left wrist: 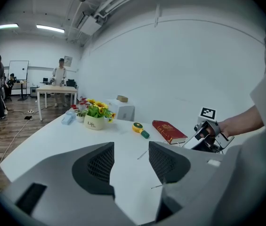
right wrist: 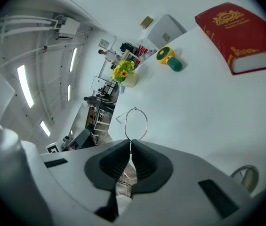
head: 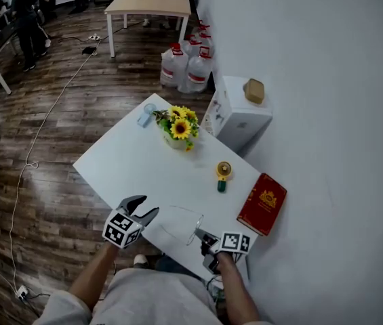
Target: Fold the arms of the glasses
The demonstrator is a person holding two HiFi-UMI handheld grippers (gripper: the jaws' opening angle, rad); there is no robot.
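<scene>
White worktop stands cornerwise against a pale wall, carrying a pot of sunflowers, a red book and a small yellow and green gadget. My right fingers are pressed together on the thin wire frame of the glasses, and one lens ring stands out just past their tips. From the head view, the glasses sit over the worktop's near edge, between my two hands. My left fingers stand wide apart and grip nothing, near the frame's other end.
</scene>
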